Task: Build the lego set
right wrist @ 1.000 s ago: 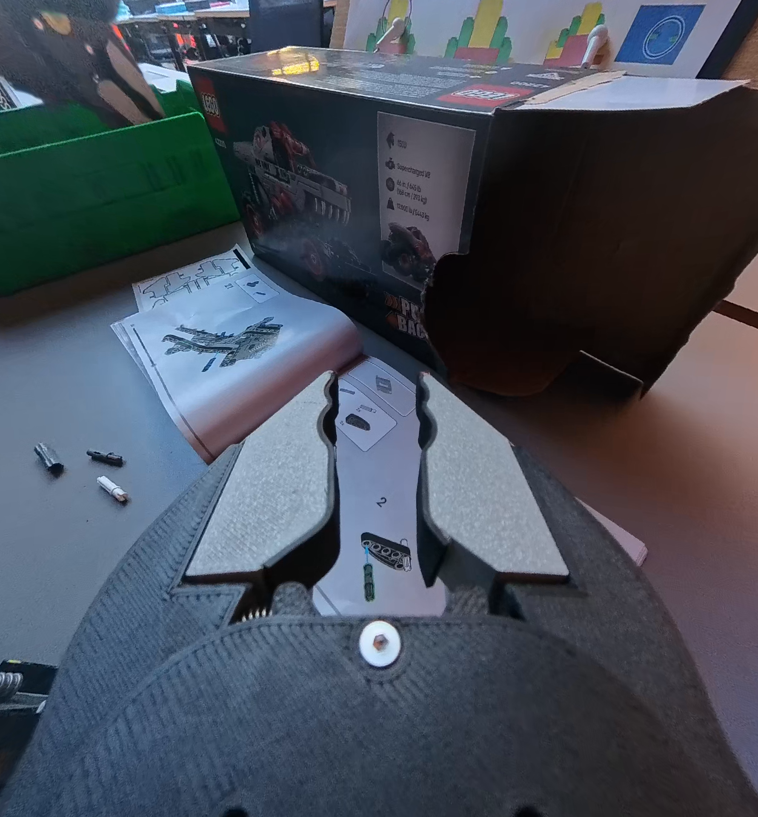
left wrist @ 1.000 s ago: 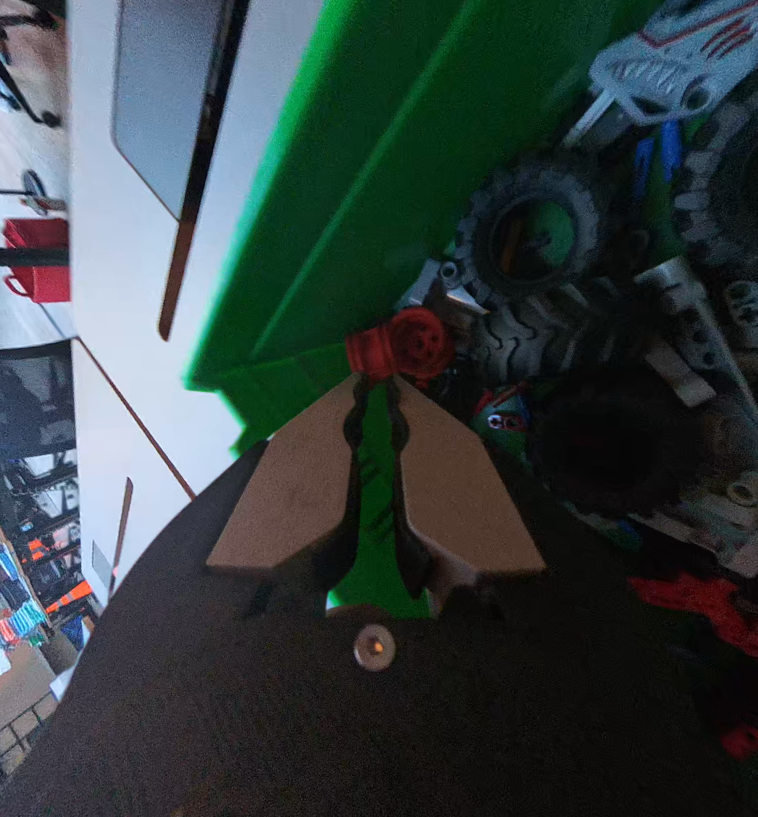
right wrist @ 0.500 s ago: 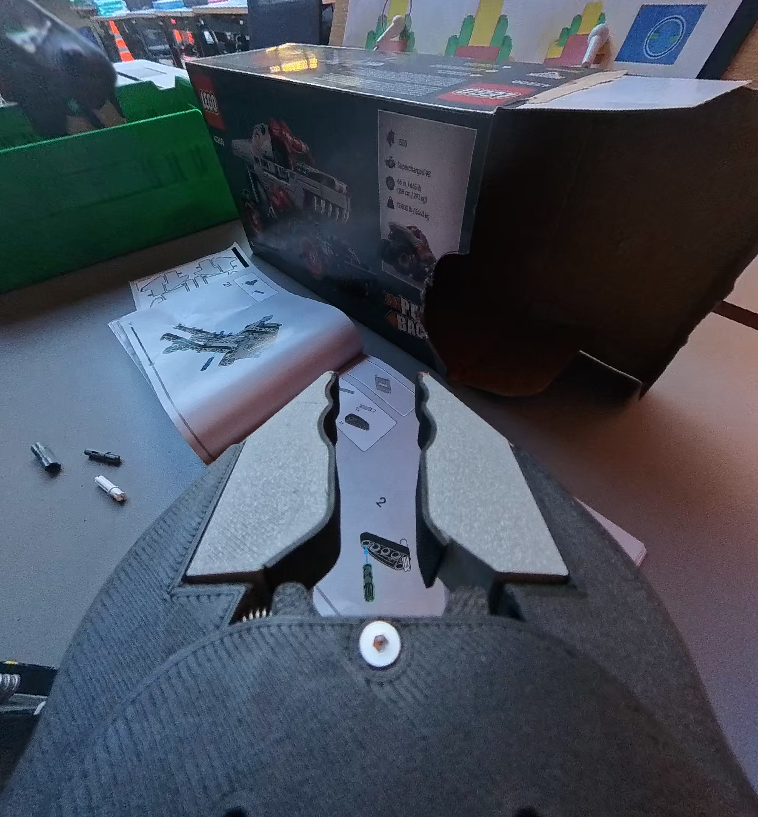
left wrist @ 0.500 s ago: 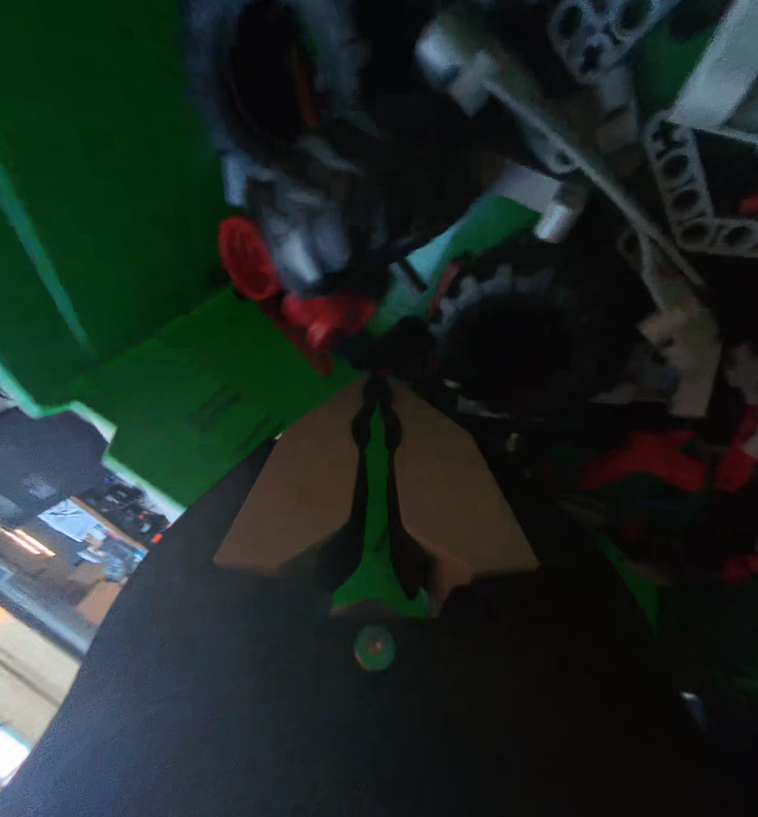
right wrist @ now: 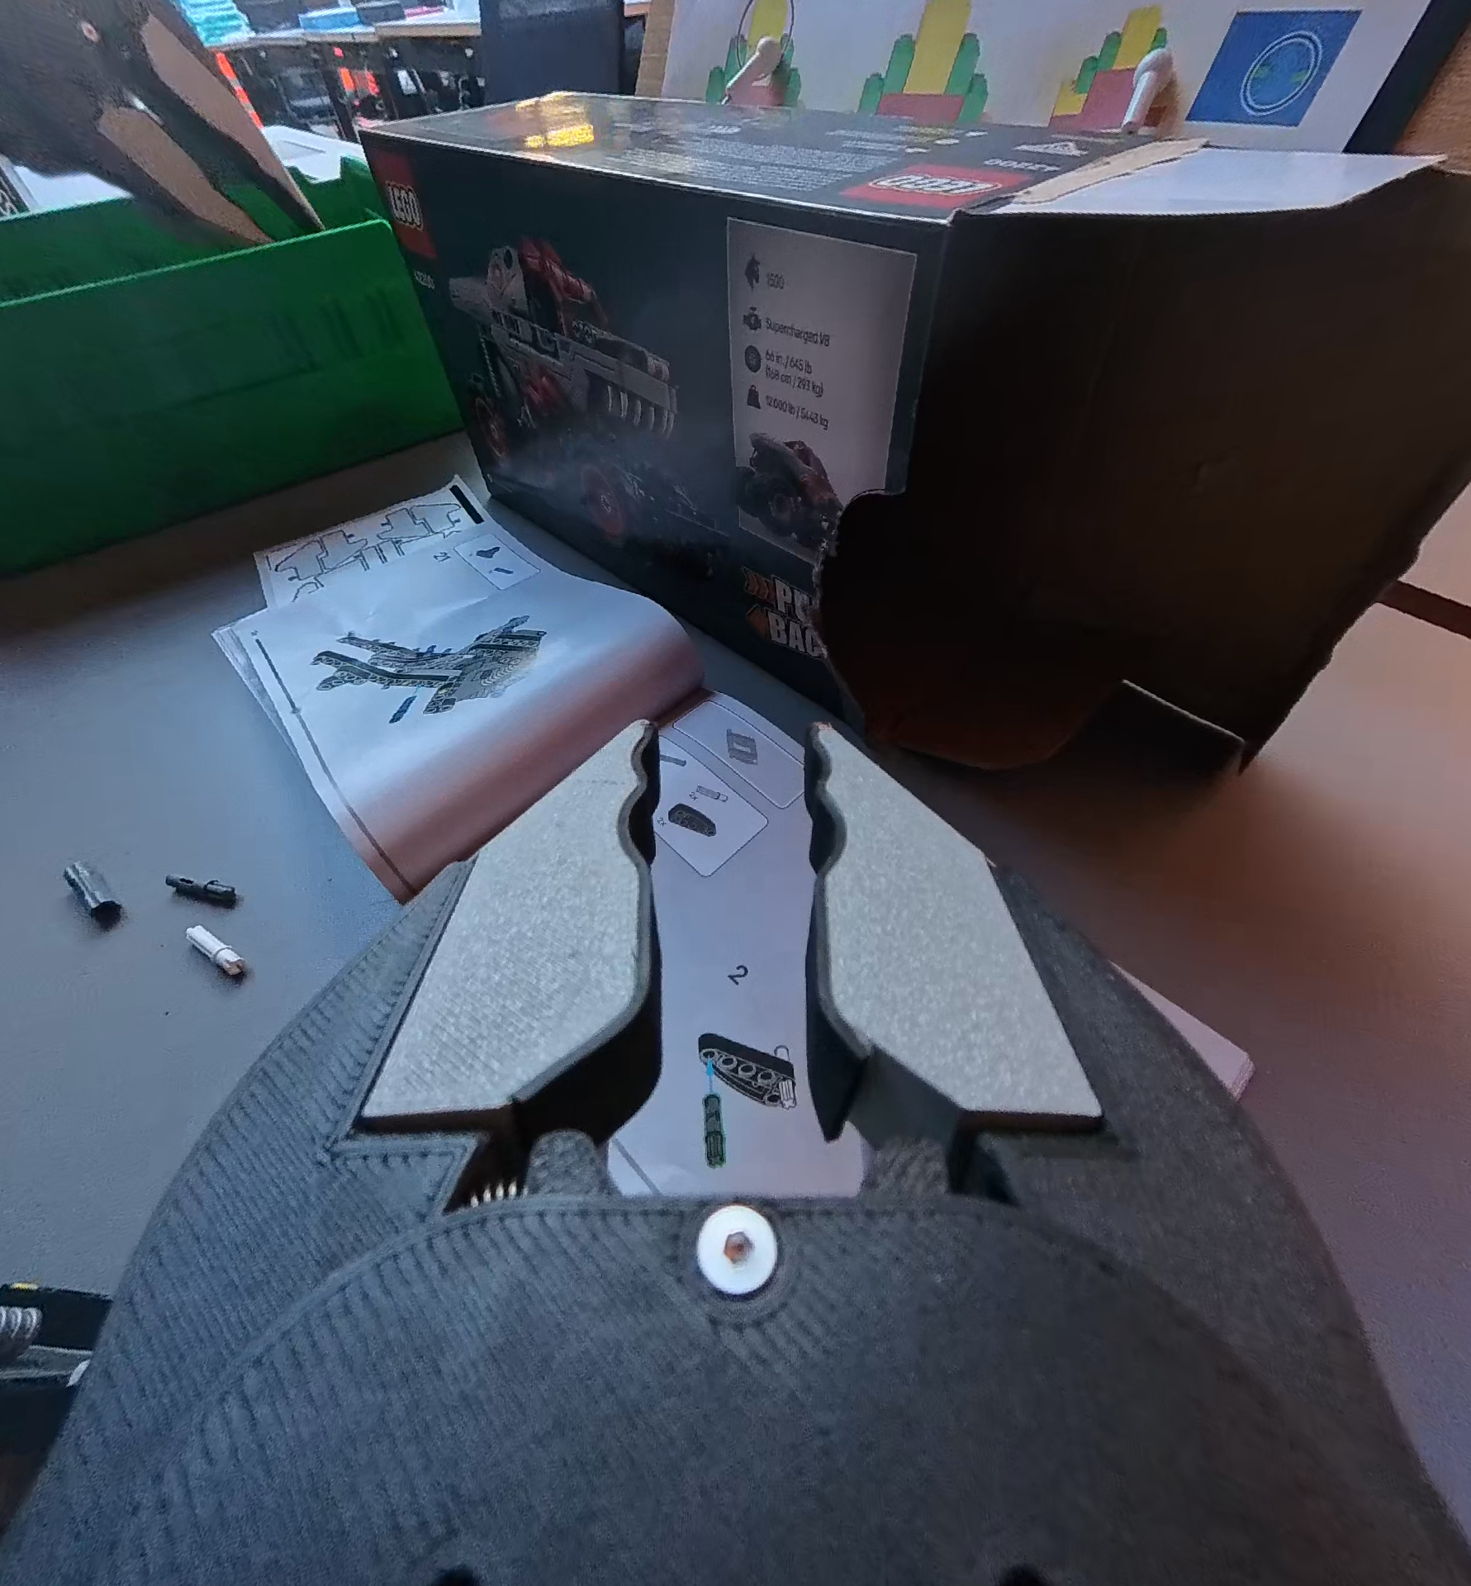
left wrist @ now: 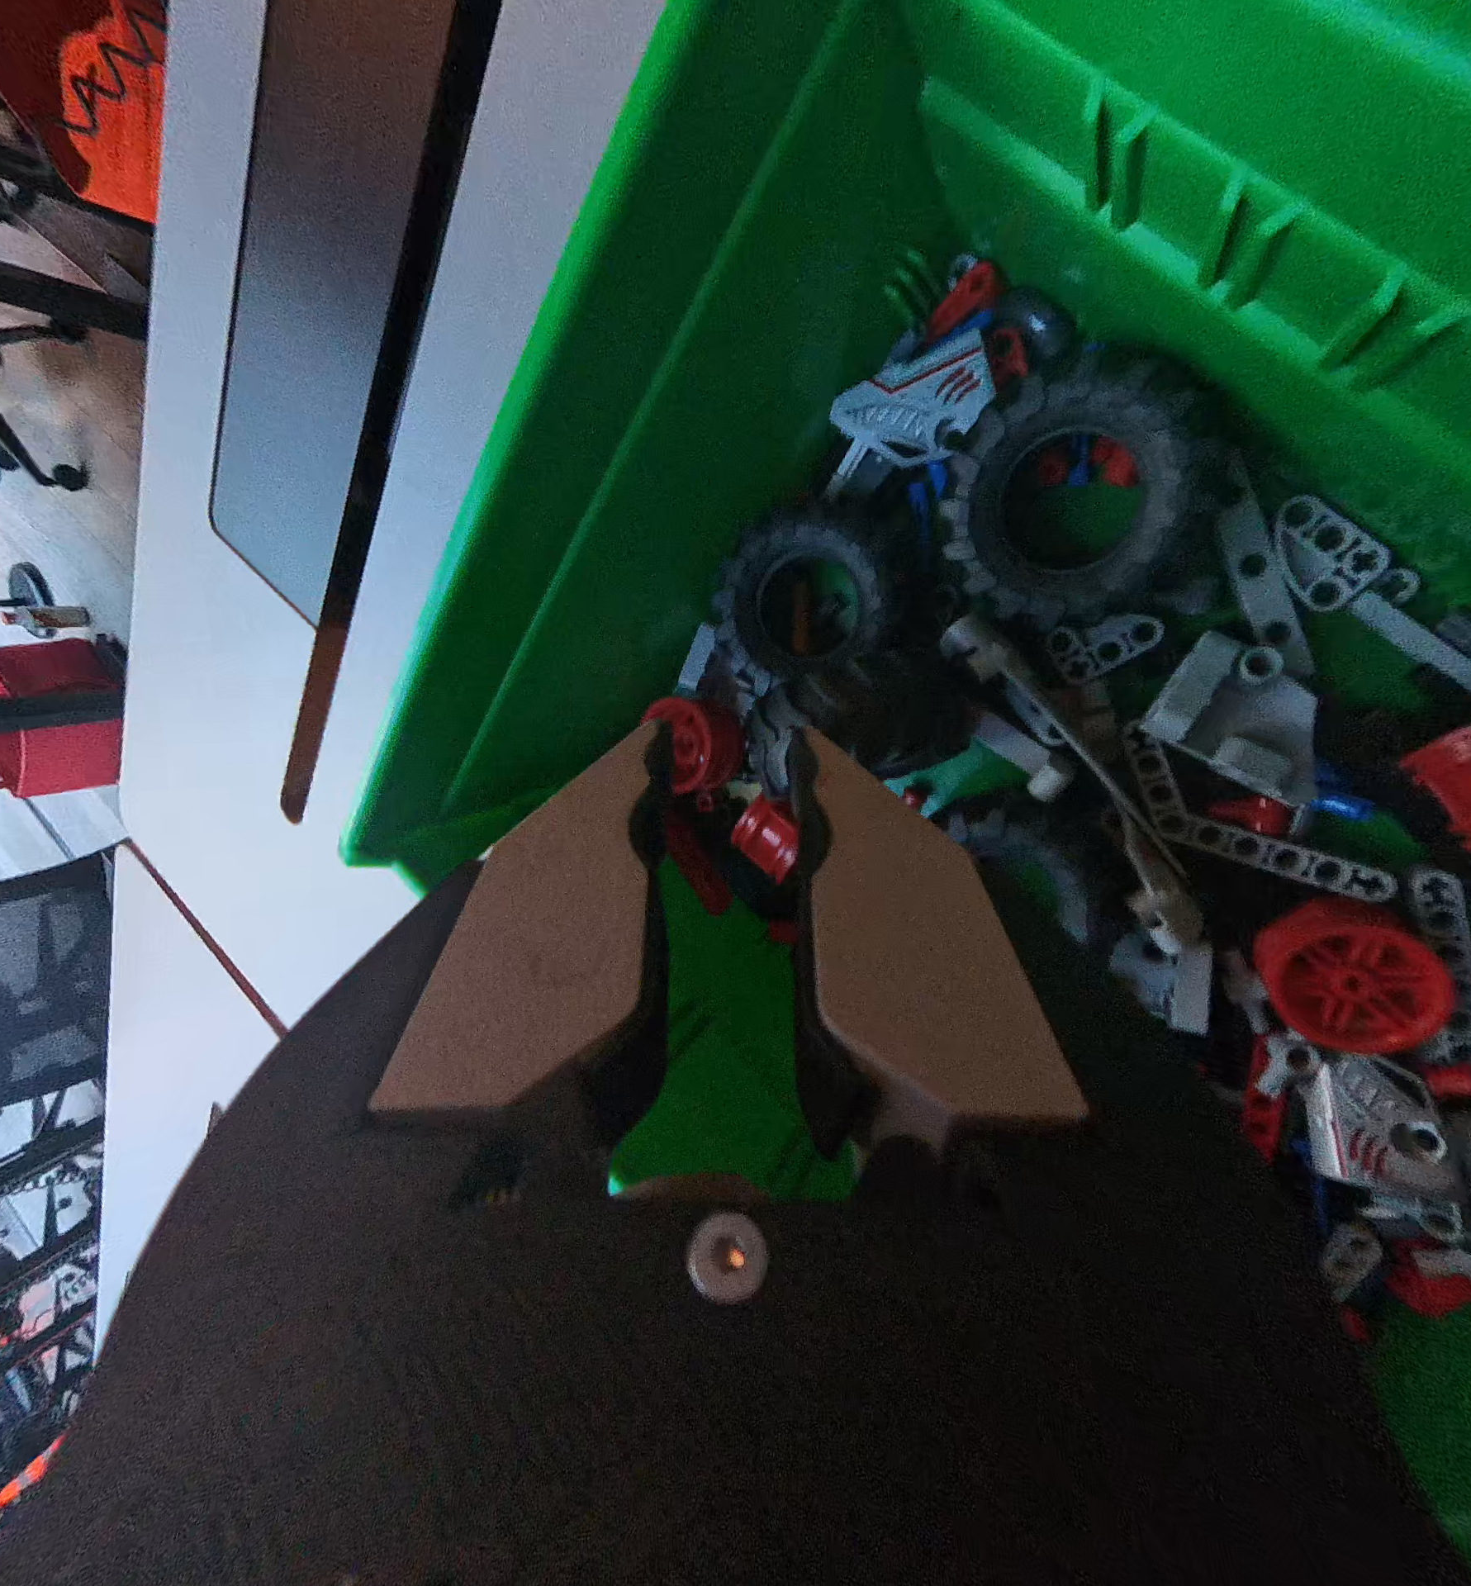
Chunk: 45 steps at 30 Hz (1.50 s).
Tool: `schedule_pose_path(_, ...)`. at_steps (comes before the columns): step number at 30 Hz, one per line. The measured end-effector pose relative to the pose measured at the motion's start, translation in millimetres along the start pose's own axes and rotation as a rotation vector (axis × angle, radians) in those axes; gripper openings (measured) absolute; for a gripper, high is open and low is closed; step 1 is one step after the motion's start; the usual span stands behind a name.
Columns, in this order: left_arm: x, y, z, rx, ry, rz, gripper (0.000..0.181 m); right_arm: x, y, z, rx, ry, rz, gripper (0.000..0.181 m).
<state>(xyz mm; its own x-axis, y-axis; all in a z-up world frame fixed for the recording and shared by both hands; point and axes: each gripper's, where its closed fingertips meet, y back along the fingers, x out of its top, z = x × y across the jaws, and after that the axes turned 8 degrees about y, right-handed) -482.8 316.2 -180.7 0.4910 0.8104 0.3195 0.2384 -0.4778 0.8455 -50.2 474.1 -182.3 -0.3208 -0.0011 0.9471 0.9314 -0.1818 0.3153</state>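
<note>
Loose lego parts (left wrist: 1143, 704), tyres and red wheels among them, lie heaped in a green bin (left wrist: 800, 257) where the left gripper (left wrist: 727, 755) hangs with fingers apart over a small red wheel (left wrist: 697, 742), while the right gripper (right wrist: 732, 747) hovers spread and empty above the open booklet (right wrist: 474, 678) on the grey surface (right wrist: 114, 772) beside the box (right wrist: 800, 386)

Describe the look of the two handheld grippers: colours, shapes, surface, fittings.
The left gripper has tan wedge fingers with wavy black inner edges on a dark rounded body with one centre screw. The right gripper has speckled grey fingers on a ribbed dark-grey body, with a pale screw and a spring at lower left.
</note>
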Motion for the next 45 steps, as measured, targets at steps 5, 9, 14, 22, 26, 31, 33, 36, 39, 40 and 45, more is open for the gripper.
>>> schedule_pose_path(5,13,-12,41,-0.169,-0.018,0.024,0.04,-1,-1,-1,0.003,0.003,-0.005,0.03)
schedule_pose_path(9,-23,-28,35,-0.032,-0.177,-0.156,0.045,0,-1,-1,0.004,0.001,-0.004,0.03)
schedule_pose_path(14,-37,-27,33,-0.024,-0.169,-0.245,0.037,-1,-1,-1,0.01,-0.002,-0.007,0.029)
schedule_pose_path(22,13,6,70,-0.24,-0.168,0.054,0.04,-1,-1,-1,0.01,0.001,-0.011,0.028)
schedule_pose_path(26,2,-5,83,-0.189,-0.311,-0.001,0.035,-2,-1,-1,0.009,0.0,-0.011,0.028)
schedule_pose_path(31,-31,-29,43,0.015,-0.334,-0.204,0.032,-2,-1,-1,0.009,-0.002,-0.013,0.029)
schedule_pose_path(33,-25,-24,43,-0.019,-0.297,-0.165,0.031,-2,-1,-1,0.011,-0.003,-0.015,0.028)
schedule_pose_path(36,-5,-12,39,-0.026,-0.253,-0.047,0.03,-2,-2,-1,0.01,-0.002,-0.015,0.028)
schedule_pose_path(39,12,2,54,-0.117,-0.229,0.057,0.03,-2,-2,-1,0.009,-0.002,-0.016,0.028)
schedule_pose_path(40,13,4,59,-0.138,-0.244,0.069,0.029,-2,-2,-1,0.008,-0.002,-0.016,0.028)
schedule_pose_path(45,0,9,98,-0.264,-0.397,0.045,0.028,-2,-2,-1,0.007,-0.003,-0.016,0.028)
